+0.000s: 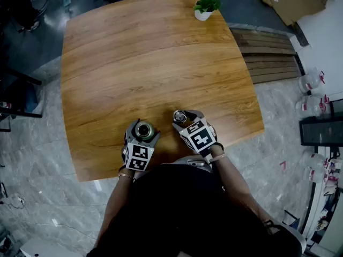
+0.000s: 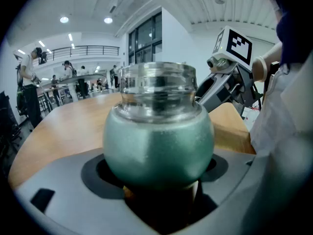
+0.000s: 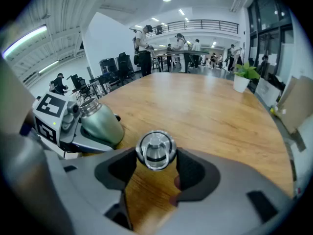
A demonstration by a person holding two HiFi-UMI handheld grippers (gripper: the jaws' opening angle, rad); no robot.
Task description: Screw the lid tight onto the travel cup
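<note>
The travel cup (image 1: 144, 130) is a green rounded body with a bare steel threaded neck (image 2: 156, 84) and an open mouth. It stands upright near the table's front edge, and my left gripper (image 1: 143, 129) is shut on its body (image 2: 159, 146). A hand's width to its right, my right gripper (image 1: 181, 117) is shut on the round steel lid (image 3: 155, 151), whose ring handle faces the camera. The lid (image 1: 180, 116) hangs just above the wood, apart from the cup. The right gripper view also shows the cup (image 3: 100, 124) at left, tilted in the picture.
The wooden table (image 1: 150, 63) stretches away ahead of both grippers. A small potted plant (image 1: 206, 5) stands at its far right corner. Slatted wooden boards (image 1: 268, 58) lie beside the table on the right. People stand at desks far behind (image 3: 146, 45).
</note>
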